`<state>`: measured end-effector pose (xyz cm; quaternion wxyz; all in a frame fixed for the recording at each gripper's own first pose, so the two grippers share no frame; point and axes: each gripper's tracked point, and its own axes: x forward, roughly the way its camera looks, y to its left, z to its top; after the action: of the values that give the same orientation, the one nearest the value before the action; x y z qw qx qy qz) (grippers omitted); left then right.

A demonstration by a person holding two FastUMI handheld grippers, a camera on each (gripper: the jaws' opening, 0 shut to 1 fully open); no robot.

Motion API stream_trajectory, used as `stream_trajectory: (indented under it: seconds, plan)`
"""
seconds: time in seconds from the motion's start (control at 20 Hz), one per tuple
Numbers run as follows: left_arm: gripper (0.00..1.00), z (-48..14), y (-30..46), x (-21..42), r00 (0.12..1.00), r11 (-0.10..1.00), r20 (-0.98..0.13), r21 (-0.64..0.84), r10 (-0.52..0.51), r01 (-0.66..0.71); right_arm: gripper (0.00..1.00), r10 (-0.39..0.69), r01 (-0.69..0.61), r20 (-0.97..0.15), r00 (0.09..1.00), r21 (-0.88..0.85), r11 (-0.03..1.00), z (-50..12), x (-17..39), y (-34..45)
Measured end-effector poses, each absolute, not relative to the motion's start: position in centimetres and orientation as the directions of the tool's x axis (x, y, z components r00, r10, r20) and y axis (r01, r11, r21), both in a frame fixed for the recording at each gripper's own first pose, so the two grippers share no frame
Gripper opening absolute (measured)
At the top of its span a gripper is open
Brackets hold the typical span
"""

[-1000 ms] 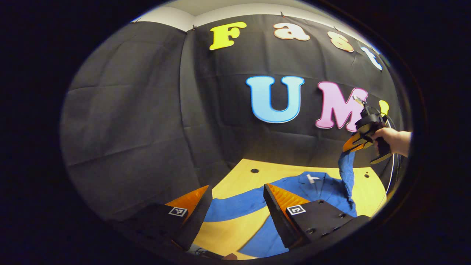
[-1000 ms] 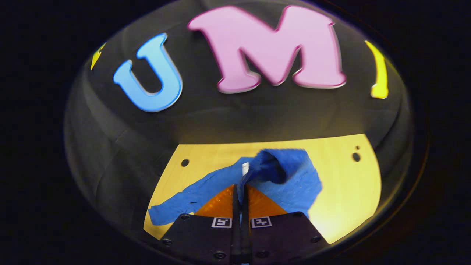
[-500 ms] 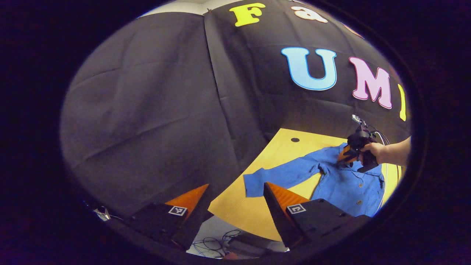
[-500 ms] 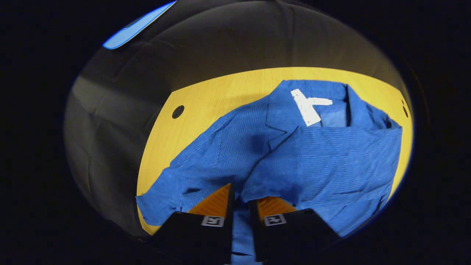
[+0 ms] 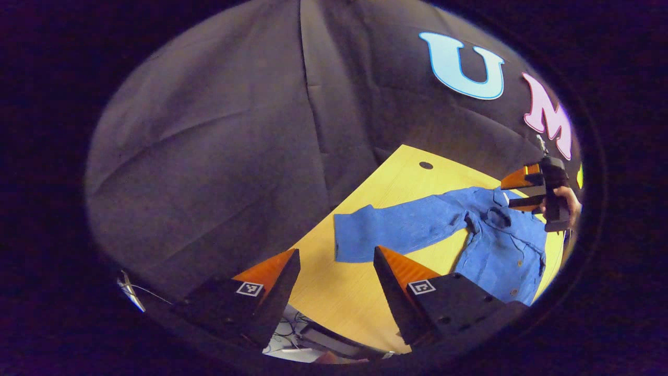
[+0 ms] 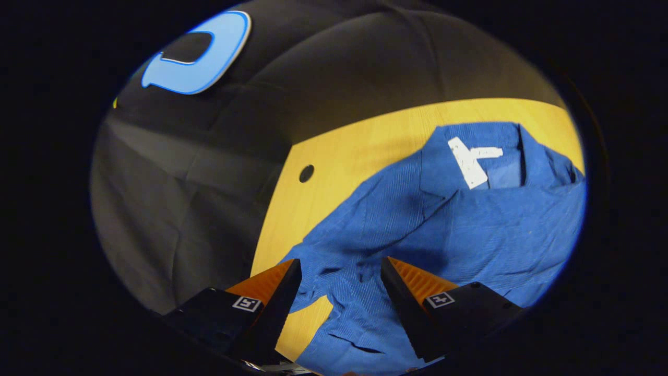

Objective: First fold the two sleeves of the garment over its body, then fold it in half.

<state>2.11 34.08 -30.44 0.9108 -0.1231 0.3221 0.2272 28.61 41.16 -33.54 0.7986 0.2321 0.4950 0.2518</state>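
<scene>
Where sleeve outstretched, blue garment (image 5: pixel 485 245) flat

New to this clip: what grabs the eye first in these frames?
The bright blue shirt on the yellow table: one sleeve stretches flat toward the table's edge, the other already lies folded across the body. Next, each tool's orange-faced fingers: the left tool open above the sleeve's cuff, the right tool open above the shirt.
</scene>
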Motion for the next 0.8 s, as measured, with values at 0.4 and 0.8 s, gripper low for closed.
stream_trajectory:
  seconds: [0.4, 0.8]
  plan:
    - [0.83, -35.2, 35.8, 8.6, 0.618, 0.897, -0.741, -0.048, 0.264, -0.440, 0.98, 0.682, -0.359, -0.628, 0.375, 0.580, 0.732, -23.7, 21.0, 32.9]
    - [0.84, -41.2, 36.8, 10.8, 0.468, 0.894, -0.858, -0.023, 0.212, -0.448, 0.98, 0.649, -0.300, -0.640, 0.410, 0.578, 0.759, -21.6, 17.2, 26.8]
